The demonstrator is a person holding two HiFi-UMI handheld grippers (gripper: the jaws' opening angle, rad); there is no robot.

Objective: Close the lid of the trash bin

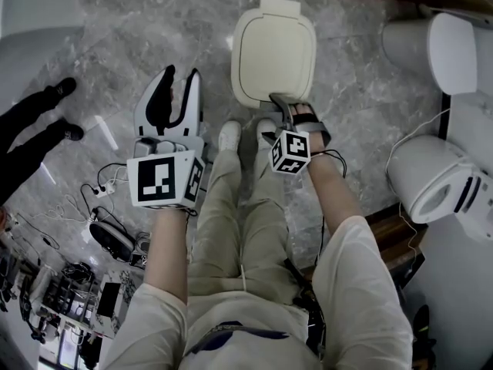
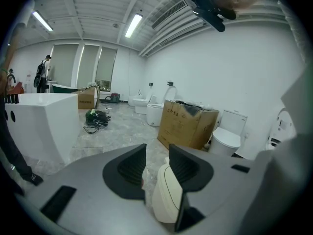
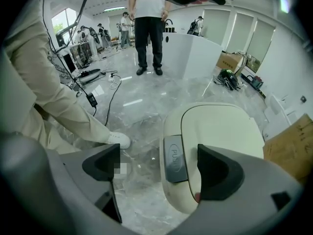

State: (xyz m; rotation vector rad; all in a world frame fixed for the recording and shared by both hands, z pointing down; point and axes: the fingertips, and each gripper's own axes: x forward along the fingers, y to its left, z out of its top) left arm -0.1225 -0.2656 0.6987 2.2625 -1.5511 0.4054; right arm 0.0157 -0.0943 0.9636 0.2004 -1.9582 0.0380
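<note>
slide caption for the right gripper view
Open right gripper over the shut cream plastic trash bin and its grey push button

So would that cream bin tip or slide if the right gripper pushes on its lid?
Probably no tipping: the bin looks broad, and the right gripper hovers over its front edge, so a push goes downward. A sideways shove might slide it; the marble floor looks polished. The lid looks like rigid plastic, unlikely to flex.
</note>
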